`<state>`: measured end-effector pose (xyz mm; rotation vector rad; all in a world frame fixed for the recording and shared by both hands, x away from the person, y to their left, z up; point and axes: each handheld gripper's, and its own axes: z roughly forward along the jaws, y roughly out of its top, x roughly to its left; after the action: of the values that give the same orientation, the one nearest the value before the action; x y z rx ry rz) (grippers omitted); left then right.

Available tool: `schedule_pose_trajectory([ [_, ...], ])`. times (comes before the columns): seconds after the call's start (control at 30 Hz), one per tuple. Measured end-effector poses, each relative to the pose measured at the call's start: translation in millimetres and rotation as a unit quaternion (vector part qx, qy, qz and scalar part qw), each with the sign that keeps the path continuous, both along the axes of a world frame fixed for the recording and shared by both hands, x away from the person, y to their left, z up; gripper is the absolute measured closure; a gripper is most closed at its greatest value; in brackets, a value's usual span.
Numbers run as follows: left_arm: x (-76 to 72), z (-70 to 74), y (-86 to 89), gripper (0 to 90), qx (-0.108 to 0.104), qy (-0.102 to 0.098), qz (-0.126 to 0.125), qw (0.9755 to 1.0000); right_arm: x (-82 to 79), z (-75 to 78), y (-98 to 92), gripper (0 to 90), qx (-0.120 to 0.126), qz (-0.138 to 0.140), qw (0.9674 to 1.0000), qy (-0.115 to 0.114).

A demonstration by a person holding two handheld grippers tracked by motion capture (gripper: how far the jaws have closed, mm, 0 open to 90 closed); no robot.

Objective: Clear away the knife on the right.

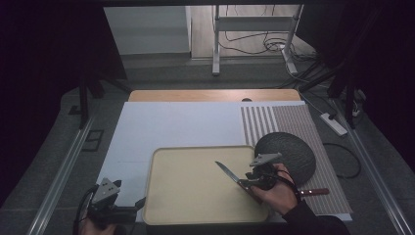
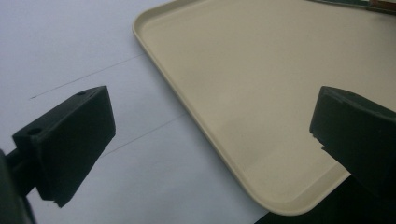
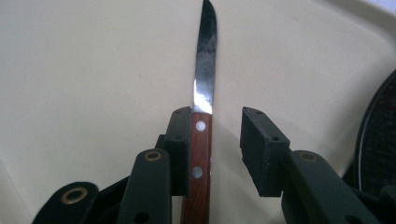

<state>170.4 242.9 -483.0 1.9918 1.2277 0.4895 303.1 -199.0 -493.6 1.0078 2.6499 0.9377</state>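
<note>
White tabletop (image 1: 171,125) carries a beige tray (image 1: 195,210) with a wooden-handled knife (image 3: 201,140) lying on it. Right gripper (image 3: 215,144) fingers stand parted around the handle, one side touching; left gripper (image 2: 210,140) fingers spread wide over the tray's corner.

Lab: dark curtains (image 1: 49,49), floor cables (image 1: 254,46), rig stand (image 1: 216,44).

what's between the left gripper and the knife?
Only bare beige tray floor lies between the left gripper and the knife, as the high view shows. The left gripper view agrees: its open jaws straddle the tray's corner.
</note>
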Motion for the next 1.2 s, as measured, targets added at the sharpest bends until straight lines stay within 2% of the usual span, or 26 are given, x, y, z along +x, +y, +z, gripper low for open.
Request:
schedule_pose_trajectory([
  [0.03,0.1,0.0,0.0,0.2,0.0,0.0,0.0,1.0,1.2,0.6,2.4,69.0,0.0,0.01,1.0,0.0],
  [0.1,0.2,0.0,-0.2,0.2,0.001,0.001,0.0,1.0,1.9,0.9,4.4,71.7,0.001,0.019,0.9998,0.001],
  [0.17,0.3,0.0,-0.3,0.2,0.001,0.001,0.0,1.0,3.1,2.4,10.2,80.4,-0.001,0.037,0.9993,0.001],
  [0.2,0.3,-0.1,-0.3,0.2,0.001,0.001,-0.001,1.0,5.2,2.6,17.8,88.1,-0.007,0.055,0.9985,0.0],
  [0.3,0.4,-0.1,-0.4,0.2,0.002,0.001,-0.001,1.0,8.4,0.2,26.6,90.0,-0.013,0.07,0.9974,0.005],
  [0.43,0.4,-0.2,-0.2,0.2,0.002,0.001,-0.001,1.0,13.9,-11.2,45.6,90.0,-0.037,0.092,0.9949,0.014],
  [0.53,0.3,-0.2,-0.3,0.2,0.002,0.001,-0.001,1.0,16.3,-15.0,50.5,90.0,-0.042,0.094,0.9946,0.013],
  [0.7,0.2,-0.1,-0.6,0.2,0.004,0.0,-0.002,1.0,18.3,-15.8,47.1,90.0,-0.041,0.086,0.9954,0.01],
  [1.2,0.1,0.0,-0.8,0.2,0.004,0.001,-0.004,1.0,23.5,-14.7,19.8,90.0,-0.029,0.051,0.9979,0.028],
])
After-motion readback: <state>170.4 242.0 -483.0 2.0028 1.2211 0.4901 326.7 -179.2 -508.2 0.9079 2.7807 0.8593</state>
